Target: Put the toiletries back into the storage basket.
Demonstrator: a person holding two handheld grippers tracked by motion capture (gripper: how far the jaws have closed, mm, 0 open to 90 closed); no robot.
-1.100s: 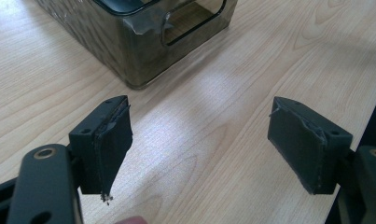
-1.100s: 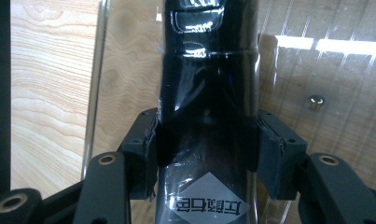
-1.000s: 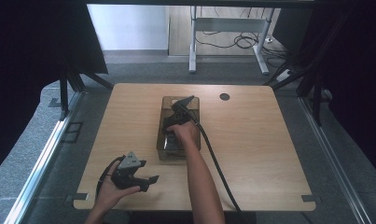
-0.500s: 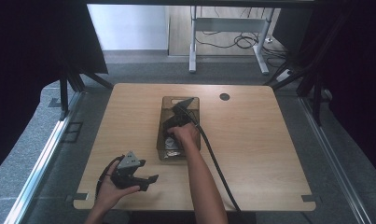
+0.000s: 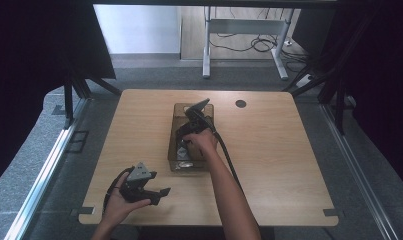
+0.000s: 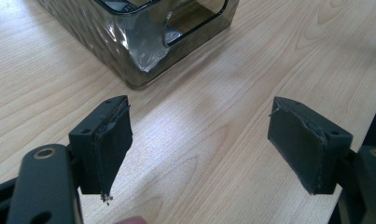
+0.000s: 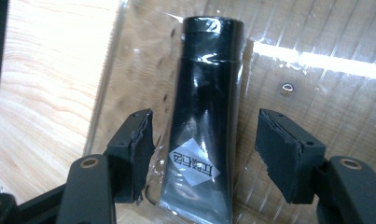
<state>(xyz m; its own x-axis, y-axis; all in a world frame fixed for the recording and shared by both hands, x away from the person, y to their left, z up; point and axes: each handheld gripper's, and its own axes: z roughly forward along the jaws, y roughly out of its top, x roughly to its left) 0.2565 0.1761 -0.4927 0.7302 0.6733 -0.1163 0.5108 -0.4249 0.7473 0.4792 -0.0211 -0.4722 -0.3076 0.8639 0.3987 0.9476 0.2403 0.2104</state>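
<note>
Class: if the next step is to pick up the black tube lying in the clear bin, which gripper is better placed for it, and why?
The right gripper. Its open jaws already straddle the black tube inside the clear bin. The left gripper, also open, sits near the table's front edge over bare wood, outside the bin.

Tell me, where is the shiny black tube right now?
The black tube lies flat in the clear bin mid-table; in the right gripper view it sits between the open jaws of the right gripper.
</note>
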